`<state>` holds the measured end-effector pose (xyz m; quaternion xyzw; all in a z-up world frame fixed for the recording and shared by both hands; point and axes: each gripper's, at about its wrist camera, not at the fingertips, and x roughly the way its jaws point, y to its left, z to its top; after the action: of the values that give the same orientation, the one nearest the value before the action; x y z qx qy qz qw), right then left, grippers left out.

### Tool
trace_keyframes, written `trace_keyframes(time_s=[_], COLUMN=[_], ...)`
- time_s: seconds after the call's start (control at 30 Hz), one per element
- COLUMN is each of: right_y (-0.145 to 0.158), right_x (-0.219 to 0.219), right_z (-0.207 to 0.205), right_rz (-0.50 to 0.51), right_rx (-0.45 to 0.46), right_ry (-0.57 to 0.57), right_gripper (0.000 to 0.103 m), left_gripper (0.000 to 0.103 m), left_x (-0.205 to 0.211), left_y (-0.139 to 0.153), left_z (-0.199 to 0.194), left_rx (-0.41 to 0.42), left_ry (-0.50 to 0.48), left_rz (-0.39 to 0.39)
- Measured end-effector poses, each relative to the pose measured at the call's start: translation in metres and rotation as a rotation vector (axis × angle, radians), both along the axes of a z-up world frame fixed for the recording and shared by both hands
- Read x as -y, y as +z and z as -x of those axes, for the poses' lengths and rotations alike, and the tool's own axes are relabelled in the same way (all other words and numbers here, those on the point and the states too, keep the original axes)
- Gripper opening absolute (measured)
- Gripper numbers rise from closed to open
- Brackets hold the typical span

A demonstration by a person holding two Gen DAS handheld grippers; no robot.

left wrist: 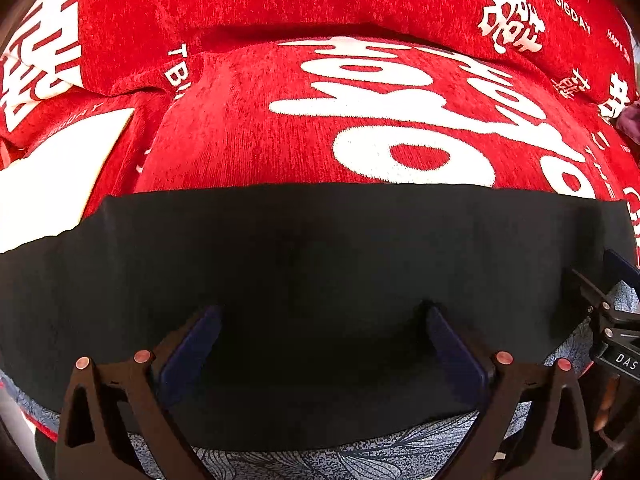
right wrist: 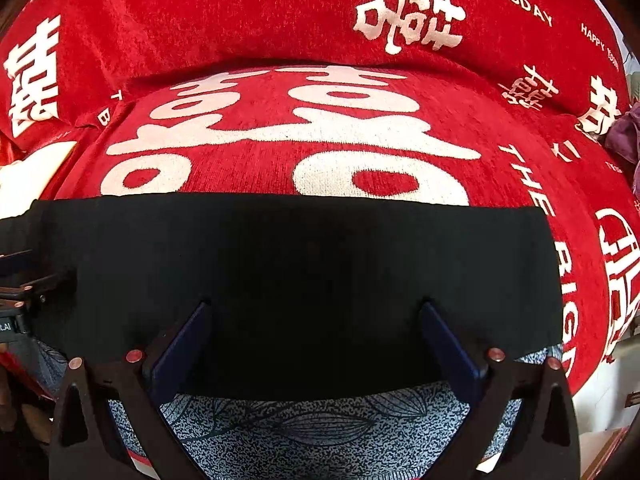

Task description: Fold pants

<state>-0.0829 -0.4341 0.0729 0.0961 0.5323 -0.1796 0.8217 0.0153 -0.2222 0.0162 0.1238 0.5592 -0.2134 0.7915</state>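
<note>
The black pants (left wrist: 304,248) lie flat as a wide band across a red sofa cover, with a straight far edge. They also show in the right wrist view (right wrist: 296,264). My left gripper (left wrist: 322,312) is open, its blue-padded fingers spread over the near part of the pants and holding nothing. My right gripper (right wrist: 316,308) is open too, over the pants' near edge, empty. The right gripper also shows at the right edge of the left wrist view (left wrist: 608,312); the left gripper shows at the left edge of the right wrist view (right wrist: 24,292).
The red sofa cover (left wrist: 248,136) has large white characters and lettering and rises into a backrest (right wrist: 240,12) behind. A blue-grey leaf-patterned cloth (right wrist: 312,428) lies under the pants' near edge. A purple item (right wrist: 624,136) sits at the far right.
</note>
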Motion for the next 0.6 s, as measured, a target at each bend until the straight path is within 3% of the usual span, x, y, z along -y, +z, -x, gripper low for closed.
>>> trace_keyframes(time_s=[0.33, 0.47, 0.6], right_y=[-0.001, 0.007, 0.033], right_x=[-0.004, 0.003, 0.046], right_z=[0.008, 0.008, 0.051], right_rz=[0.016, -0.031, -0.114], right_rx=[0.009, -0.049, 0.082], right_ry=[0.039, 0.071, -0.048], right_gripper=[0.103, 0.103, 0.103], left_gripper=[0.103, 0.103, 0.103], left_x=[0.001, 0.000, -0.001], left_y=[-0.001, -0.001, -0.001], left_z=[0.000, -0.001, -0.001], left_rx=[0.005, 0.006, 0.013], left_ry=[0.000, -0.011, -0.013], left_rz=[-0.002, 0.006, 0.006])
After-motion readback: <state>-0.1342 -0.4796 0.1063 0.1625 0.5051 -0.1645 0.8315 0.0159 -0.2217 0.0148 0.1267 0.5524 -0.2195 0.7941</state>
